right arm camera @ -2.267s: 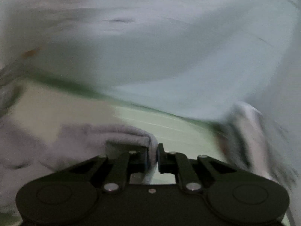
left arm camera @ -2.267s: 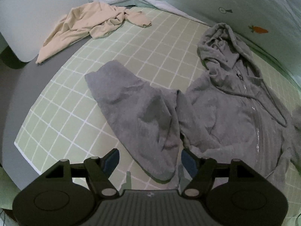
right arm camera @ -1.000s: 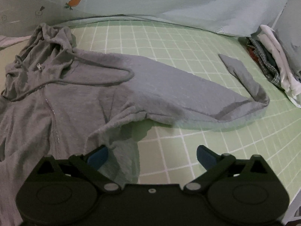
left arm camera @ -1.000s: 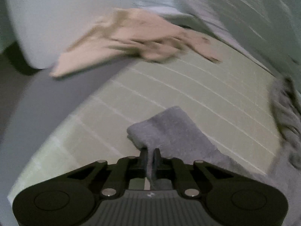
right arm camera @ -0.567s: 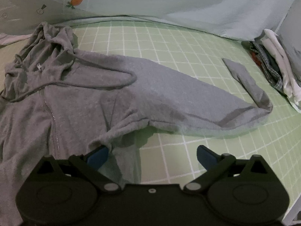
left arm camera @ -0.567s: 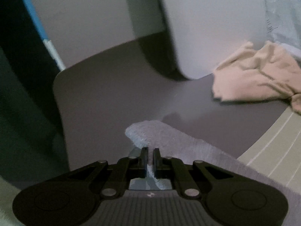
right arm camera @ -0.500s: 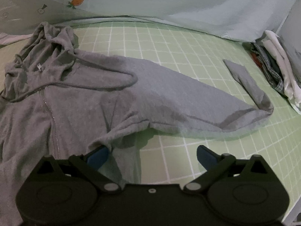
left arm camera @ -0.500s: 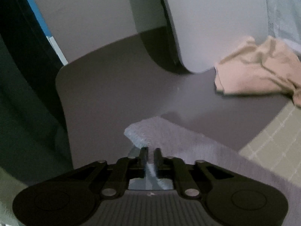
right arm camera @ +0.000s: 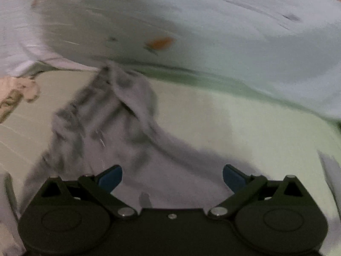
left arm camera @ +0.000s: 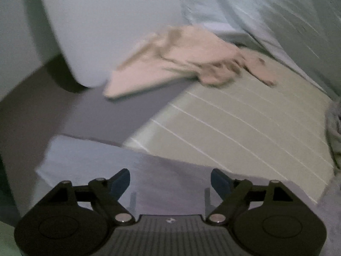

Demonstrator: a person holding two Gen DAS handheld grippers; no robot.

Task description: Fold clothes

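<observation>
The grey hoodie (right arm camera: 119, 123) lies on the green checked mat (right arm camera: 245, 128), hood towards the back, blurred by motion in the right wrist view. My right gripper (right arm camera: 172, 178) is open above the hoodie's body with nothing between its blue pads. In the left wrist view a grey sleeve (left arm camera: 102, 162) lies stretched flat across the mat edge onto the grey surface. My left gripper (left arm camera: 170, 182) hangs open just over that sleeve, holding nothing. A bit of the hood (left arm camera: 334, 128) shows at the right edge.
A crumpled beige garment (left arm camera: 187, 57) lies at the back left corner of the mat (left arm camera: 234, 128), also visible as beige cloth (right arm camera: 15, 93). A pale blue sheet with a carrot print (right arm camera: 159, 42) rises behind. A white rounded panel (left arm camera: 102, 21) stands at the left.
My left gripper has let go of the sleeve and opened; the sleeve now lies flat. The left view swung back right. My right gripper stayed open and swung left toward the hood.
</observation>
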